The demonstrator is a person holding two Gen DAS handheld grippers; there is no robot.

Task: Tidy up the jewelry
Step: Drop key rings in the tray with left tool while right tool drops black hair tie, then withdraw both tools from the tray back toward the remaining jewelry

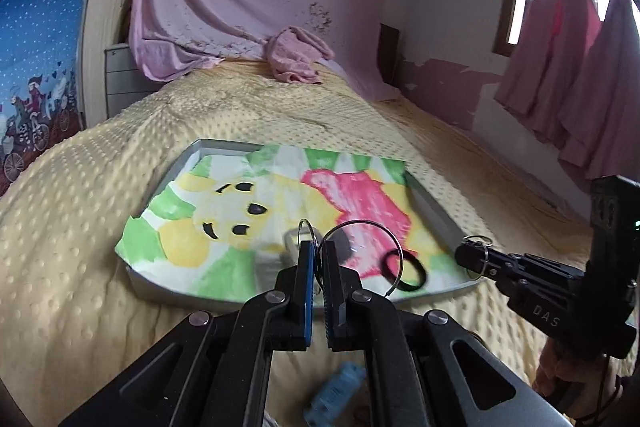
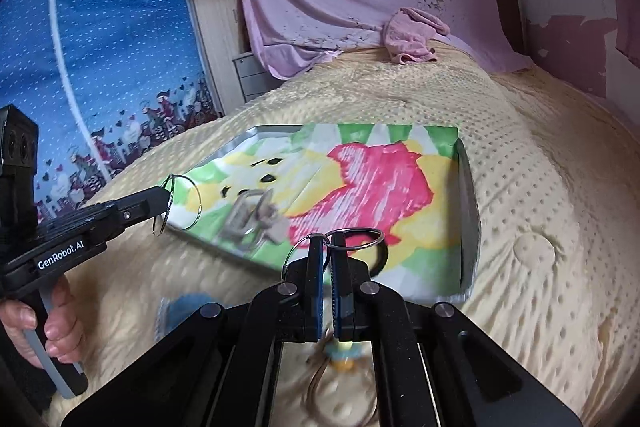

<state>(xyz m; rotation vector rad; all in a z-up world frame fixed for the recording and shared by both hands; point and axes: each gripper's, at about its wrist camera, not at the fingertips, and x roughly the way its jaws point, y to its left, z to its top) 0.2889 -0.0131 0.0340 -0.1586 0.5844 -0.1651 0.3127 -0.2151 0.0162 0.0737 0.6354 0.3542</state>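
Rings [image 1: 362, 255] clamped in both grippers' narrow jaws, above the tray's [image 1: 436, 205] near edge. Likely next: lower, release onto tray.

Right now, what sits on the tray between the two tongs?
Left wrist view: a black hair tie on the painted paper, between left tongs and right tongs.

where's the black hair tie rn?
The black hair tie lies on the painted paper in the tray's near right corner, just beyond the left tongs, seen through their metal ring.
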